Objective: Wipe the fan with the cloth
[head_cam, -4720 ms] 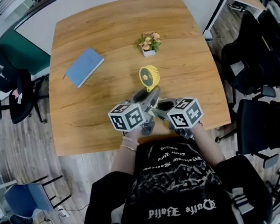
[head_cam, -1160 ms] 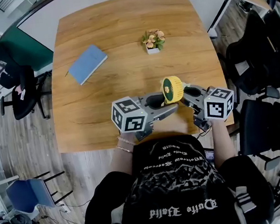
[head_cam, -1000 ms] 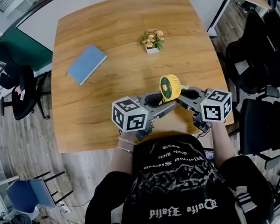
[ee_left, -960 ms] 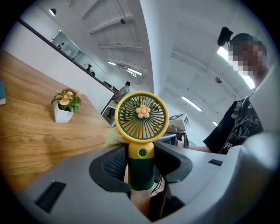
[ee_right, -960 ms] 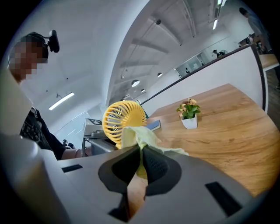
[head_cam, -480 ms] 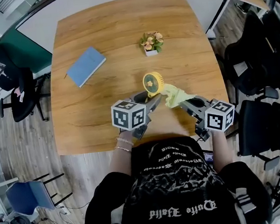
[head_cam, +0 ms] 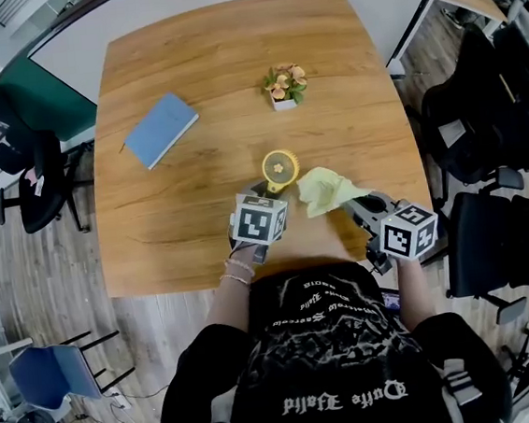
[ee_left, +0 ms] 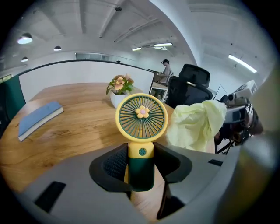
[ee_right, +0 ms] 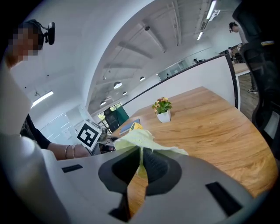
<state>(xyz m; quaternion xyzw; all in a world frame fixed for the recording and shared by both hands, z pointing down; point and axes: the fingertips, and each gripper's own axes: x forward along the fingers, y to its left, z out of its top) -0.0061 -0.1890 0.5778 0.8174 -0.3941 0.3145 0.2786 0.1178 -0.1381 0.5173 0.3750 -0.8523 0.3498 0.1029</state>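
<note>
A small yellow fan (head_cam: 280, 168) with a dark green handle stands upright near the table's front middle. My left gripper (head_cam: 265, 195) is shut on its handle; in the left gripper view the fan (ee_left: 141, 127) rises between the pads, its grille facing the camera. A pale yellow cloth (head_cam: 323, 191) hangs just right of the fan, apart from it. My right gripper (head_cam: 356, 207) is shut on the cloth (ee_right: 139, 142), which bunches out over the jaws. In the left gripper view the cloth (ee_left: 195, 126) shows at the right.
A blue notebook (head_cam: 160, 129) lies at the table's left. A small potted flower (head_cam: 284, 84) stands behind the fan. The wooden table (head_cam: 193, 63) ends close to the person's body. Black office chairs (head_cam: 477, 90) stand to the right, another chair (head_cam: 26, 175) to the left.
The fan has come down and leftward from a raised, tilted pose to upright on the table. The left gripper has tipped downward. The cloth has drawn away to the right of the fan.
</note>
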